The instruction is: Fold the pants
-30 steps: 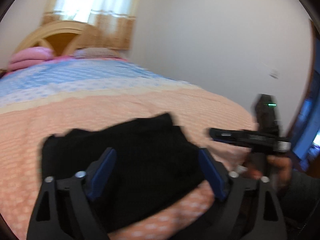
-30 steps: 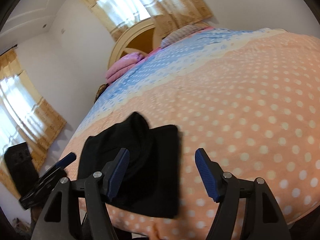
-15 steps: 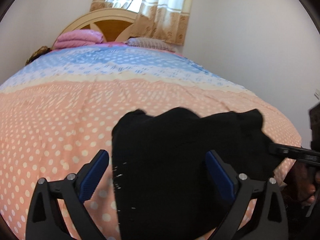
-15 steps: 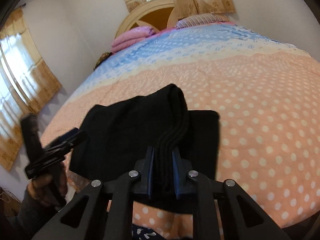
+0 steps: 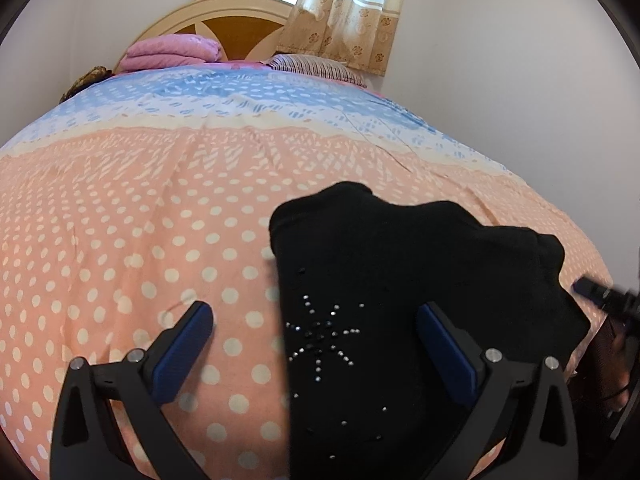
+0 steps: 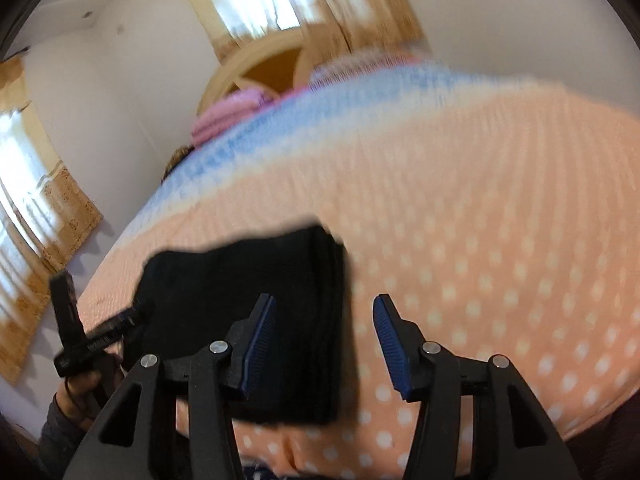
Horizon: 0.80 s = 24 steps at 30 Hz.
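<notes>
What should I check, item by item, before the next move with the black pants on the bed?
1. Left gripper jaws open, holding nothing: ok.
2. Right gripper jaws open, holding nothing: ok.
3. Black knit pants lie on the peach dotted bedspread, near its front edge: ok.
4. Layered fold edge stacked evenly: ok.
5. Top of the pants flat: not ok, the far edge is humped.
6. Fold finished: cannot tell.

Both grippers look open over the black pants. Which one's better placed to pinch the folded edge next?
Left, probably. The left gripper is open, with the black pants edge lying between its fingers. The right gripper is also open, but the pants sit mostly left of its gap, and that view is blurred.
</notes>
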Available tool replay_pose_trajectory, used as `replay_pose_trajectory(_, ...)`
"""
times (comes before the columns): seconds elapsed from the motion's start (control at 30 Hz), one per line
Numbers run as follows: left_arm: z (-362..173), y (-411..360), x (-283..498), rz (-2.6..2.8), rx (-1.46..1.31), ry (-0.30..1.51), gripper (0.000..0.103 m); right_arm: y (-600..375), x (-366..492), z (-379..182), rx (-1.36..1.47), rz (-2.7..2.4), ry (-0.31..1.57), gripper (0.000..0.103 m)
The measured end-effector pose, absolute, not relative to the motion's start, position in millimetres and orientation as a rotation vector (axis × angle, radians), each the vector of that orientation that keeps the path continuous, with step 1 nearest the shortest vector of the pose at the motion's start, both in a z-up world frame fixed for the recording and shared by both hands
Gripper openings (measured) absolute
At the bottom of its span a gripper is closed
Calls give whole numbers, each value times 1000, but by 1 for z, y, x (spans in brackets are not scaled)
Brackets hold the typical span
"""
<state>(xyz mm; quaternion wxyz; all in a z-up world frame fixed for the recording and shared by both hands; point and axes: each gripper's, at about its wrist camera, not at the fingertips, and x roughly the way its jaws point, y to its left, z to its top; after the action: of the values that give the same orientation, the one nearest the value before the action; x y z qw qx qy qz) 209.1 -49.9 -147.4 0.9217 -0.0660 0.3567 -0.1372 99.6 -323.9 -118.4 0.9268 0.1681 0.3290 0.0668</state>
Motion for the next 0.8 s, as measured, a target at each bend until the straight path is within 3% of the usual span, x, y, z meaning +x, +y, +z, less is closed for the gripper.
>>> replay_pose_trajectory(0.17, -151, -46, 209, -274, -142, 738, 103, -288, 125, -96, 305, 302, 616, 53)
replay_pose_trajectory(0.37, -153, -37, 212, -254, -149, 733, 103, -284, 174, -136, 275, 208, 743, 52)
replay_pose_trajectory(0.67, -122, -38, 216, -196, -128, 676, 103, -269, 111, -110, 154, 286, 656, 53)
replay_pose_trajectory(0.8, -115, -43, 233, -156, -71, 683, 103, -251, 93, -128, 62, 360, 744, 54)
